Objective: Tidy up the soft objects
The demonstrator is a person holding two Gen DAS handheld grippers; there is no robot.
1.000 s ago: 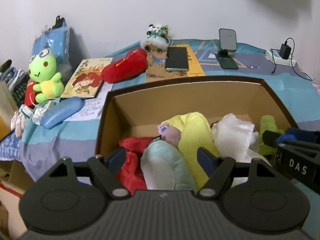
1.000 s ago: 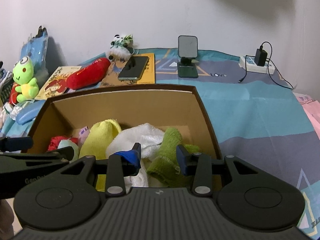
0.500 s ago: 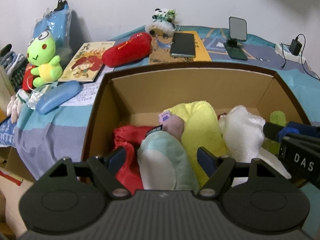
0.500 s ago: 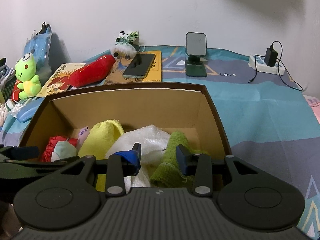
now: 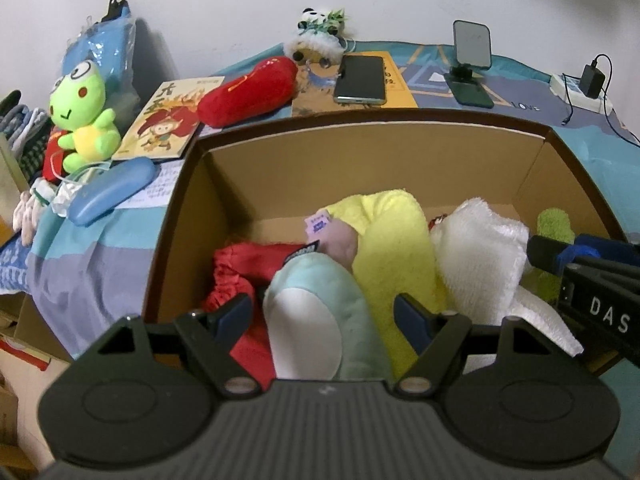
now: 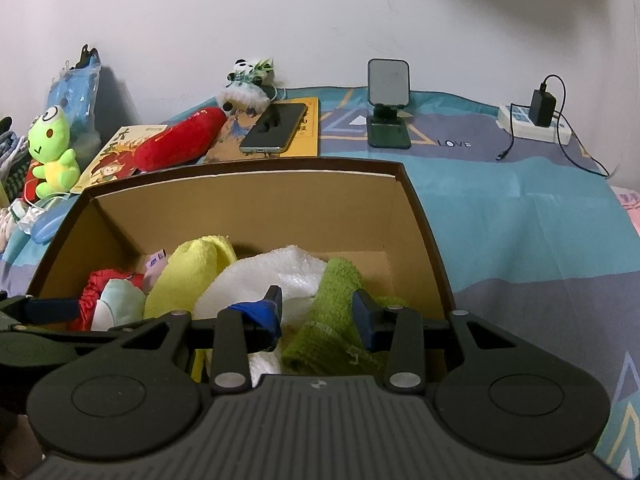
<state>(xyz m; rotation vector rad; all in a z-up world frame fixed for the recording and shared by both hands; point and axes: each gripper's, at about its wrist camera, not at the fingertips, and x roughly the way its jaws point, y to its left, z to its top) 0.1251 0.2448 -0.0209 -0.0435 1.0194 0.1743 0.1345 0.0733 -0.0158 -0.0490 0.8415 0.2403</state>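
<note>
Over a cardboard box [image 5: 256,152] packed with soft things, the left gripper [image 5: 325,312] gapes around a mint plush [image 5: 320,320] while the right gripper [image 6: 317,308] straddles a green cloth [image 6: 336,320] unclamped, so closing could snag the neighbouring white towel [image 6: 280,276].

I'm working in what looks like a bedroom at home: a bed [image 6: 520,216] with a patterned teal and grey sheet sits against a plain white wall [image 6: 320,12]. Personal clutter lies along the wall side: a green frog plush [image 5: 82,116], a children's picture book [image 5: 168,120], a smartphone [image 6: 276,126], a phone stand [image 6: 389,104], and a power strip [image 6: 532,122] with a charger plugged in. A cardboard box [image 6: 256,208] of soft things rests on the bedding.
</note>
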